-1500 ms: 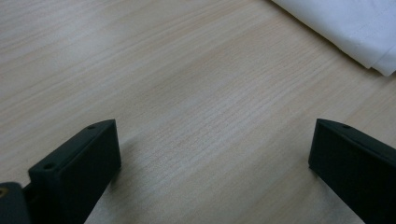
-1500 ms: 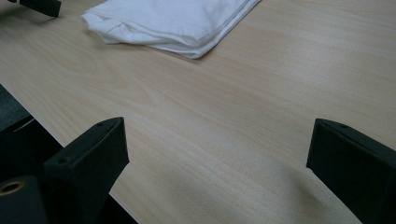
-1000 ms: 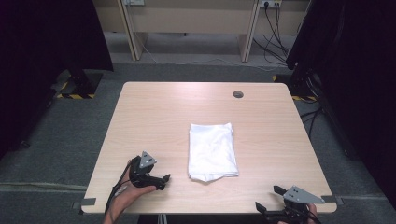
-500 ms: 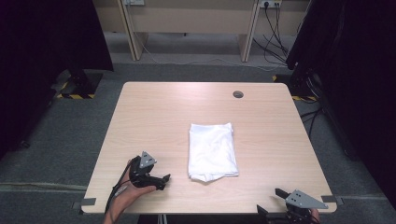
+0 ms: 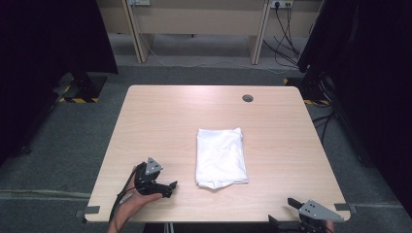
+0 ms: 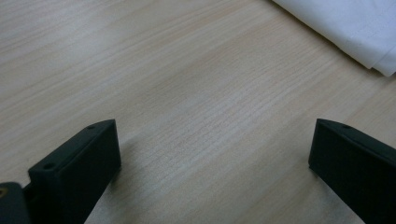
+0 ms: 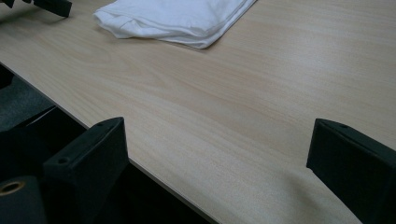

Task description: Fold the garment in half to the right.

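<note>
While jaws gape, left tool (image 5: 167, 187) low, right tool (image 5: 291, 206) off-edge

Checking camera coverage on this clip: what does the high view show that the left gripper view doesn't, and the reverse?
High view alone: the whole table with its cable hole, the grey carpet, the right gripper at the near edge. Left gripper view alone: the left gripper close up, jaws wide apart over bare wood. Both: the folded white cloth, lying flat, untouched.
</note>
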A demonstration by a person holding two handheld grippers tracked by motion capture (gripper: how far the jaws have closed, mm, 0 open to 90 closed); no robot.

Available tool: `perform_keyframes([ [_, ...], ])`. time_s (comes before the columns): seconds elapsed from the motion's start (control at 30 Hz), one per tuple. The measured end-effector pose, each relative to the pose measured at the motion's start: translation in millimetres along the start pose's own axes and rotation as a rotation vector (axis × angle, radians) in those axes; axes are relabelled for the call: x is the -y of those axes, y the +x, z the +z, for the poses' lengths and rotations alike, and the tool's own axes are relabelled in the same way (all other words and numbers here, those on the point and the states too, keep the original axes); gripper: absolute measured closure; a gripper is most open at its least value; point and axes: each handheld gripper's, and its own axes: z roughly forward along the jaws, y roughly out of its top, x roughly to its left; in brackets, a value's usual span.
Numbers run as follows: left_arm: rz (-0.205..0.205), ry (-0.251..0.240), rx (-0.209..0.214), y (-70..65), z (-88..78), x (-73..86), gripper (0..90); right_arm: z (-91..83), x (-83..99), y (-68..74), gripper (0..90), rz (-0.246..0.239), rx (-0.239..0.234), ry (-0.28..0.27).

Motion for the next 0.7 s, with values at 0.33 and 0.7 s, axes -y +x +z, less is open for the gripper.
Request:
perform_keyframes([
  [0.33,0.000,0.000,0.000,0.0,0.0,0.0,1.2,-5.7,4.9,0.7,5.5,0.010,0.007,-0.010],
  [0.7,0.000,0.000,0.000,0.0,0.0,0.0,1.2,-5.0,5.4,1.2,5.5,0.009,0.004,-0.008],
])
